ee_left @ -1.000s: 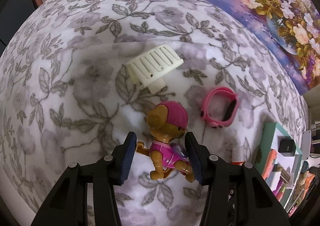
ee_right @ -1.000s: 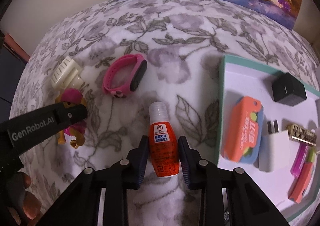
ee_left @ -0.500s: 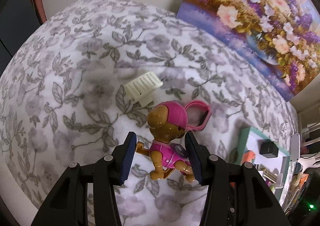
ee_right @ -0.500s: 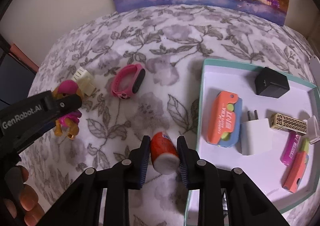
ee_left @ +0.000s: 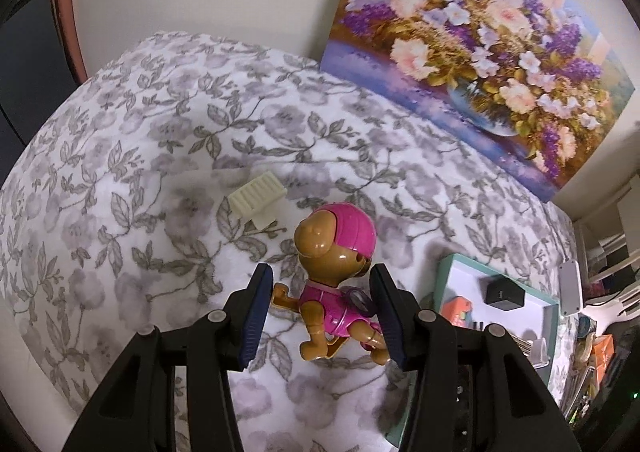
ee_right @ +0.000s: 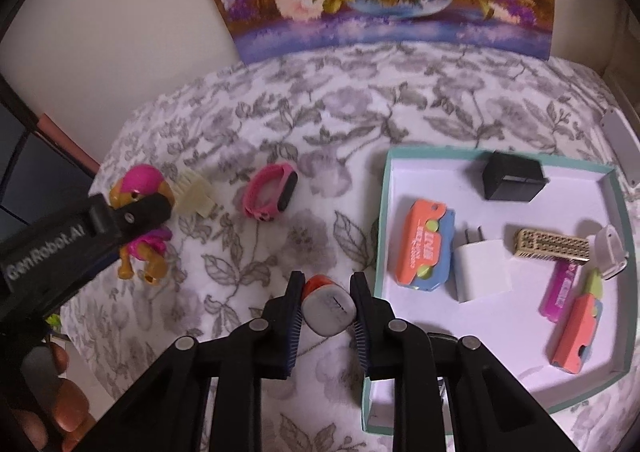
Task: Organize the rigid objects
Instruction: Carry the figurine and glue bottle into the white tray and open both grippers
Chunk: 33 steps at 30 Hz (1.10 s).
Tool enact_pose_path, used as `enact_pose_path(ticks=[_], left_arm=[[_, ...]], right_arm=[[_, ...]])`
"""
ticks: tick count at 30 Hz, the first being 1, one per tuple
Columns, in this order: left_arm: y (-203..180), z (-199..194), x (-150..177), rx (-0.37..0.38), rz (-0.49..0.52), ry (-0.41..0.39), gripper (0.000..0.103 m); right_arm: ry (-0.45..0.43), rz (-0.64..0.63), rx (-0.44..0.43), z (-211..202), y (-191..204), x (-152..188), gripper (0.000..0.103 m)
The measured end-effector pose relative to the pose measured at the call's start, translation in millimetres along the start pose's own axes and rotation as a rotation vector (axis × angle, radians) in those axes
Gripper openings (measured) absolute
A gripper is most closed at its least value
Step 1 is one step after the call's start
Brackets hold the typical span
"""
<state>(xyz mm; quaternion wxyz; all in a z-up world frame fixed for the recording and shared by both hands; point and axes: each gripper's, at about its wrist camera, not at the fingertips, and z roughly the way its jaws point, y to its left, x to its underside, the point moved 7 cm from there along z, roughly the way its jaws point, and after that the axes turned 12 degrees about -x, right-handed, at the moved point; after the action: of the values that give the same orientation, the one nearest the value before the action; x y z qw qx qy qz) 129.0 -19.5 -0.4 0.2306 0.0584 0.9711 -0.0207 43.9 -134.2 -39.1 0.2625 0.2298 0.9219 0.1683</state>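
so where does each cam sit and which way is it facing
Left wrist: on the left tongs, angled down across the floral blanket toward the painting; both fingers grip the toy dog.
Right wrist: on the right tongs, closing on the orange bottle, facing the tray; a hand shows.
Shared: dog, comb, tray, painting.

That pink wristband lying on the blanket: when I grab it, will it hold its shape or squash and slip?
The pink wristband is a thin open loop, so it will probably flex and flatten if pinched across. Its black face looks rigid; gripping there is likely steadier. It looks light, and the soft floral blanket should keep it from sliding.
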Motion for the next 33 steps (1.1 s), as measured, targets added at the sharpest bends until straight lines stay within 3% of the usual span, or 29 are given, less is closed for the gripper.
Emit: enact_pose_path(ticks=[12,21,33], left_arm=[[-31,-18,11,0.047,0.053,-0.01,0.052],[-77,-26,31,0.064,0.163,-0.011,0.052],[-142,-20,78,0.137,0.309,0.087,0.052]], right_arm=[[-0.076,0.083,0.054,-42,-43,-8,0.025],[-0.119,0.167,0.101,-66,-88,-11,0.025],[-0.146,0.302,0.131,-90,-151,-5,0.025]])
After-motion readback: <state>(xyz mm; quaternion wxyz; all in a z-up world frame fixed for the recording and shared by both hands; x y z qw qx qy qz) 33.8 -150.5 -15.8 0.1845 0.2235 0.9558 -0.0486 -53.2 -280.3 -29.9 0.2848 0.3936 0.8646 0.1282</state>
